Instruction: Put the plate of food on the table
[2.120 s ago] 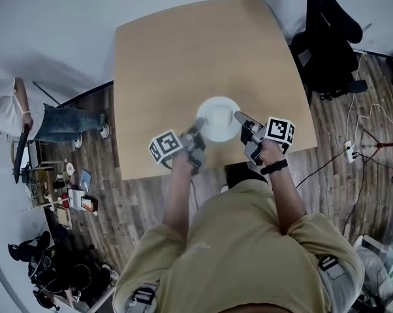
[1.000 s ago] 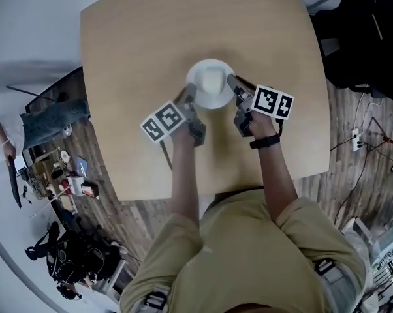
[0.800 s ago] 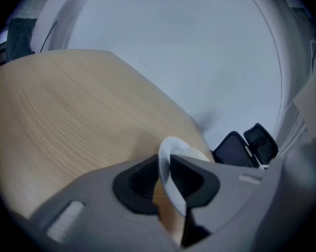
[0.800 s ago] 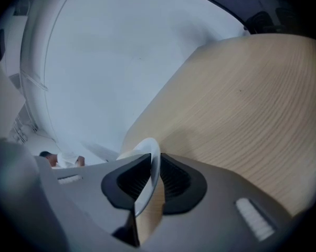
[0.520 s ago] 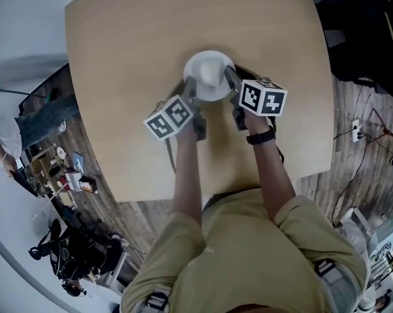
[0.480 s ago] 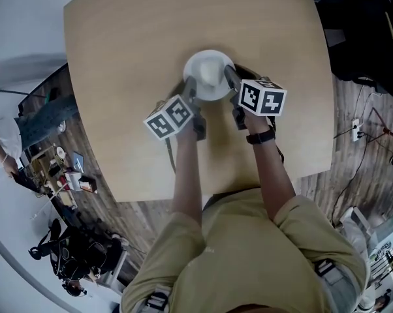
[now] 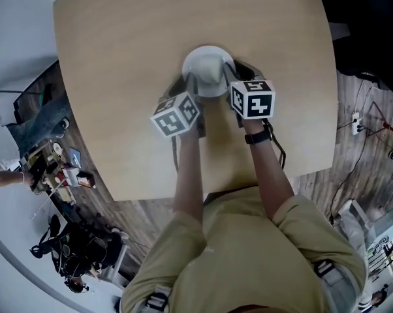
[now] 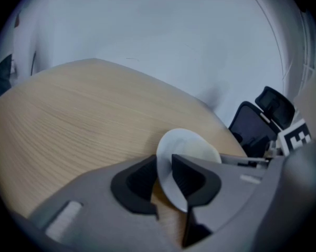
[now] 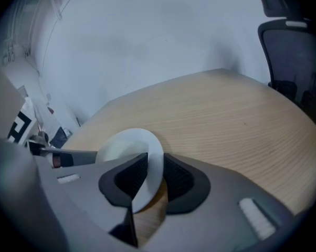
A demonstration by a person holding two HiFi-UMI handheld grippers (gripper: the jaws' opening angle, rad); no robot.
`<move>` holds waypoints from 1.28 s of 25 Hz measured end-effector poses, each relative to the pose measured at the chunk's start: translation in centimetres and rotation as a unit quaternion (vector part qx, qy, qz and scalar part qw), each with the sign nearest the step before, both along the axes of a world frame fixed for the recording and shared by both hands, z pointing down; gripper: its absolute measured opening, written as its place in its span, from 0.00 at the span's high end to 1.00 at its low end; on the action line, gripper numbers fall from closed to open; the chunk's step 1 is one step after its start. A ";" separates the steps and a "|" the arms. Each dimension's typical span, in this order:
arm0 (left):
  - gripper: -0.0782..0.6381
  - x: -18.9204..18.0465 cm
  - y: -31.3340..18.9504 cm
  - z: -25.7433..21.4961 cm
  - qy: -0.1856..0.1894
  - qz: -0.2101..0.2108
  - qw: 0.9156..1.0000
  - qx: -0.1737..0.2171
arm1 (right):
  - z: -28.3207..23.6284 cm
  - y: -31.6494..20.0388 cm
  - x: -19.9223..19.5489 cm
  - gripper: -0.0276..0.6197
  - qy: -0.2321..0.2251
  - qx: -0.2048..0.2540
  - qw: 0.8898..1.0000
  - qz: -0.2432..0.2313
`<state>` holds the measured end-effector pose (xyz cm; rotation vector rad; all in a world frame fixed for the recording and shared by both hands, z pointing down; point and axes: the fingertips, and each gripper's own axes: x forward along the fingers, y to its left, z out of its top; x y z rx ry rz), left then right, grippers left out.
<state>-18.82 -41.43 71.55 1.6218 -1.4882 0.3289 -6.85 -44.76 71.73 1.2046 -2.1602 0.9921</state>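
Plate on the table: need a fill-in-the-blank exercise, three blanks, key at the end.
1. The white plate lies on the wooden ___.
2. The plate's ___ stands between the jaws of the left claw and of the right claw.
3. In the right gripper view, a ___ office chair stands beyond the table.
Missing: table; rim; black.
Both claws' jaws are opening.

The plate lies on the table, near its middle, in front of the person.

Open tabletop beyond the plate; dark chair off its right edge.
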 end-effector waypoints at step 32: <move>0.76 1.5 13.0 -16.9 -0.168 0.042 0.961 0.215 | -16.1 14.0 3.2 0.82 0.021 0.255 0.967 0.000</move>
